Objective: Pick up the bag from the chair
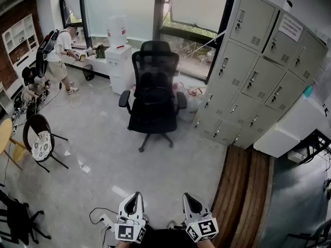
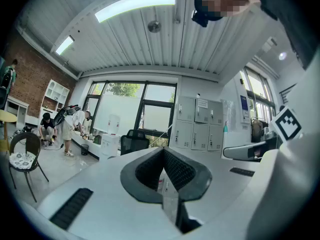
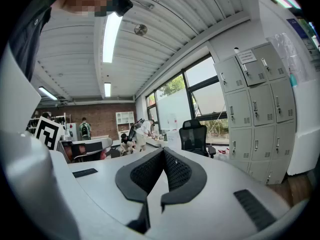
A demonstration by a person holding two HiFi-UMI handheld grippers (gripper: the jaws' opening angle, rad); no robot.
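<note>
A black mesh office chair (image 1: 154,94) stands mid-floor, facing me, a few steps ahead. A dark shape lies on its seat (image 1: 150,119), but black on black keeps me from telling whether it is a bag. The chair also shows small in the left gripper view (image 2: 134,143) and the right gripper view (image 3: 196,136). My left gripper (image 1: 135,199) and right gripper (image 1: 189,199) are held low at the bottom edge, side by side, far from the chair. Both point up and forward. The left gripper (image 2: 163,151) is shut and empty, and so is the right gripper (image 3: 163,151).
Grey lockers (image 1: 258,71) line the right wall. White plastic bags (image 1: 192,99) lie behind the chair. A water dispenser (image 1: 120,61) stands at the back. A person (image 1: 59,56) works at the far left, near a small round chair (image 1: 40,141). A cable and power strip (image 1: 103,220) lie by my feet.
</note>
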